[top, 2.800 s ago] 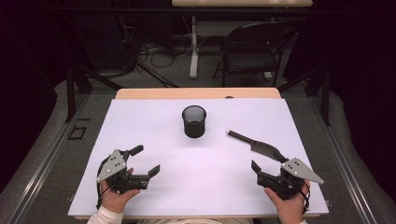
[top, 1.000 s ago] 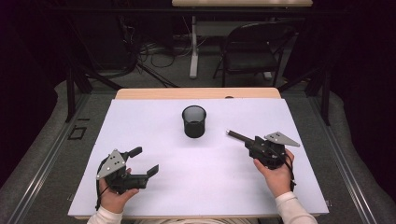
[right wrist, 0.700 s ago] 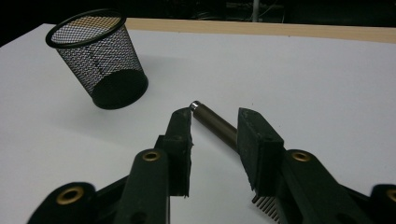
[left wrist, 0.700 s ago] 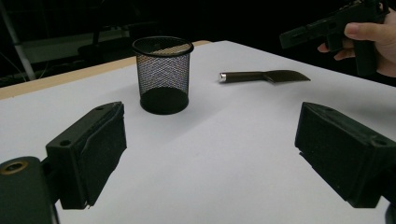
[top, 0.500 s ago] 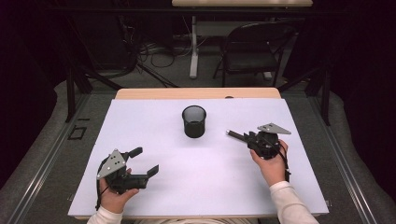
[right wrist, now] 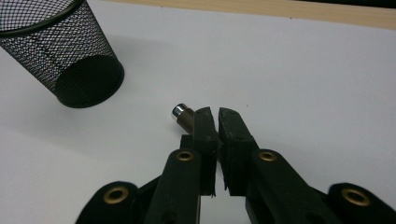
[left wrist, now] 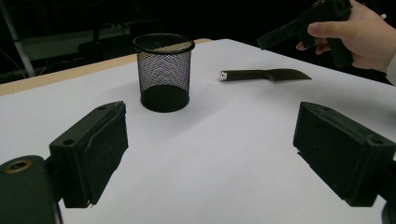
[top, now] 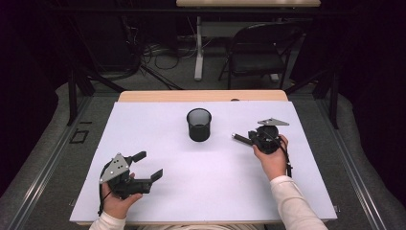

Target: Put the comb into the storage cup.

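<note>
on the right side of the white table [top: 191, 191], the right gripper [top: 249, 139] has its jaws clamped on the handle of a dark knife [left wrist: 266, 74]; they have just been closing, with the handle between them. in the right gripper view the two black jaws [right wrist: 215, 123] stand nearly together, and the handle's silver end cap [right wrist: 179, 112] sticks out just past the left one. from the high view the handle's tip [top: 235, 136] pokes out of the gripper toward the table's middle, pointing at the cup. the left gripper view shows the knife lying flat on the tabletop, its blade toward the person's right hand [left wrist: 369, 32], which grips the tool from above.

just beside the knife's handle end, toward the table's centre, stands a black mesh cup [top: 199, 124], upright and open at the top, apart from the knife. in the right gripper view it sits at the upper left [right wrist: 60, 56], near the handle's cap but not touching.

well apart, at the near left of the table, the left gripper [top: 148, 166] is held low in the left hand [top: 117, 203], its jaws spread wide with nothing between them. its own view shows the two pads [left wrist: 93, 154] standing far apart over bare white surface, facing the cup and the knife.

behind the table a wooden edge [top: 201, 96] shows, and further back a dark chair [top: 261, 52] on the floor.
</note>
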`<action>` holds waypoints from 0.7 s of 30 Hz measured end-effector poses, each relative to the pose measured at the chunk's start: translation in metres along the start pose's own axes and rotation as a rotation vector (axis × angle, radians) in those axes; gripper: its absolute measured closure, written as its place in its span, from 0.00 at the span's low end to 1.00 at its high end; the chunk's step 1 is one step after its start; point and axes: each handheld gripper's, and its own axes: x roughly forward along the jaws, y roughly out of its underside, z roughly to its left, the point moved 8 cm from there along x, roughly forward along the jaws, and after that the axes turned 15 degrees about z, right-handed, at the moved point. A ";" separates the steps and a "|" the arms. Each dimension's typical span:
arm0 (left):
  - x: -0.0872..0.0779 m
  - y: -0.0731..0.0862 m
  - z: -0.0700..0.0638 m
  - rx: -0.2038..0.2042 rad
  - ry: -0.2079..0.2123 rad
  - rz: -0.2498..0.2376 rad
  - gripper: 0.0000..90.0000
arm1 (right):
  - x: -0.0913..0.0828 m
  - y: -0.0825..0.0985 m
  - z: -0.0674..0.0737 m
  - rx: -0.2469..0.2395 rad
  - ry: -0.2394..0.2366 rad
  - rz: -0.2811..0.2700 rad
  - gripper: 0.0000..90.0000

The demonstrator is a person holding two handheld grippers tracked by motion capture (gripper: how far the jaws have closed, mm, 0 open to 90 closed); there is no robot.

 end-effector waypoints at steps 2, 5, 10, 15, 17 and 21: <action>0.000 0.000 0.000 0.000 0.000 0.000 0.12 | 0.003 -0.003 -0.001 0.004 0.002 0.018 0.97; 0.000 0.000 0.000 0.000 -0.002 0.003 0.12 | 0.006 -0.007 -0.001 0.011 0.002 0.027 0.99; 0.000 0.001 0.001 0.002 -0.002 0.004 0.13 | 0.017 -0.014 -0.006 0.045 -0.004 0.068 1.00; 0.001 0.001 0.002 -0.001 -0.005 0.006 0.14 | 0.026 -0.018 -0.012 0.069 -0.003 0.085 1.00; 0.001 0.002 0.002 -0.001 -0.008 0.010 0.14 | 0.033 -0.017 -0.014 0.089 0.003 0.104 1.00; 0.001 0.002 0.003 0.000 -0.012 0.013 0.15 | 0.046 -0.013 -0.016 0.099 0.016 0.138 1.00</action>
